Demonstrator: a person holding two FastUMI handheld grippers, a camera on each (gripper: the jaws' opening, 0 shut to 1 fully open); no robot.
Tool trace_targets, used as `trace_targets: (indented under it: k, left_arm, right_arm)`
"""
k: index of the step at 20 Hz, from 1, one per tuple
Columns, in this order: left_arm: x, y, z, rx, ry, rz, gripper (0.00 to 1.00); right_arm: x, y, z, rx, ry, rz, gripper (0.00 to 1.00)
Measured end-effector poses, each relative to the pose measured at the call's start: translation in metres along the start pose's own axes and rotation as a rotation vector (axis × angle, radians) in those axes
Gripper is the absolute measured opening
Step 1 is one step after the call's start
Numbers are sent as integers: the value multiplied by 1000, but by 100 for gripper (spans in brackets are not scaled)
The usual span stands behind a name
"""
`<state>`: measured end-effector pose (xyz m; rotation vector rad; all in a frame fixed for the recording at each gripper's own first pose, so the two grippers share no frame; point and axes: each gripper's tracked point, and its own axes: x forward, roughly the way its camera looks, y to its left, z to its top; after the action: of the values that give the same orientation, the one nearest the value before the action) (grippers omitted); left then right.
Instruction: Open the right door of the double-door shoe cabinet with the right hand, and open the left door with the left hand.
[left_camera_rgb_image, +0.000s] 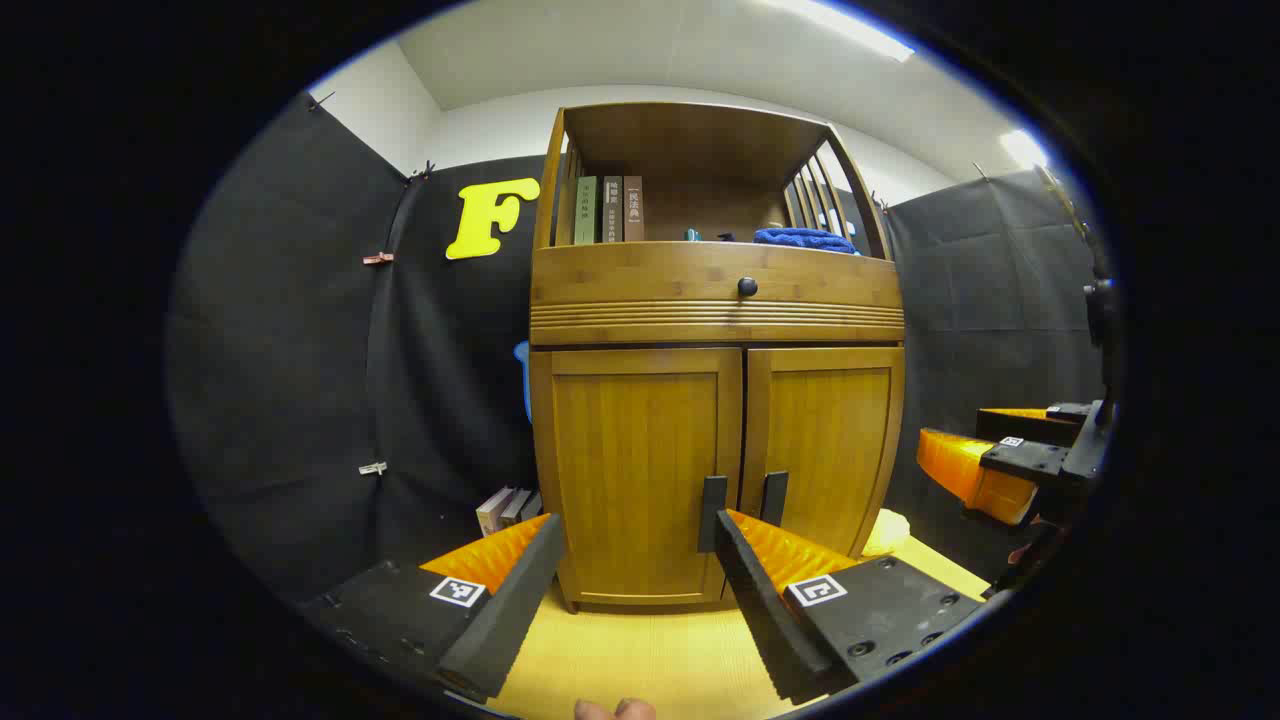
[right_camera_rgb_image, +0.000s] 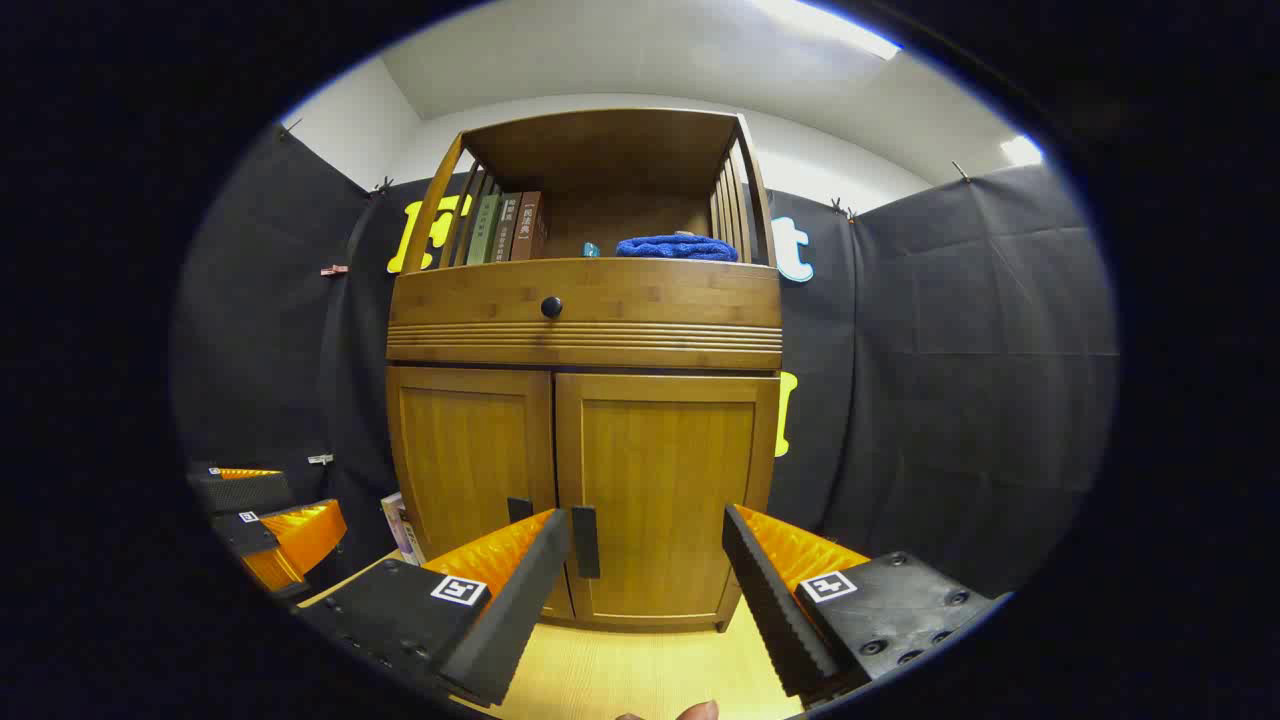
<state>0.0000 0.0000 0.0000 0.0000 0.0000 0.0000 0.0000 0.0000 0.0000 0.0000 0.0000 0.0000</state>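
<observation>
Doors (right_camera_rgb_image: 660, 490) closed; left gripper (left_camera_rgb_image: 640, 560) and right gripper (right_camera_rgb_image: 645, 560) gape apart.

The shoe cabinet (left_camera_rgb_image: 715, 400) stands on the floor (left_camera_rgb_image: 640, 655) against the booth wall, its left door (left_camera_rgb_image: 640, 475) and right door (left_camera_rgb_image: 825, 440) side by side below a drawer (left_camera_rgb_image: 715, 285) with a knob (left_camera_rgb_image: 747, 287), and each door's handle (left handle (left_camera_rgb_image: 712, 513), right handle (left_camera_rgb_image: 775, 497)) sits at its inner edge by the centre seam. On the open shelf above the drawer, books (left_camera_rgb_image: 600, 210) stand at the left and a folded cloth (left_camera_rgb_image: 805, 239) lies at the right. The left gripper (left_camera_rgb_image: 635, 580) is before the left door with the right gripper (left_camera_rgb_image: 1000, 460) off to its right, and more books (left_camera_rgb_image: 508, 508) lean on the floor beside the cabinet's left side.
</observation>
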Motion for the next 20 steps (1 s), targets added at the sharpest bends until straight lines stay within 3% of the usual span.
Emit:
trace_targets:
  k: [4,14,20]
  left_arm:
    - [0,-1,1,-1,-15,-10,96]
    - [5,3,-1,-6,-36,-44,92]
    - [12,6,-7,-3,-16,-48,94]
  right_arm:
    - [-3,-1,3,-3,-22,-6,98]
    - [-9,-3,10,10,-46,-45,95]
    - [-7,-4,13,49,-62,-50,95]
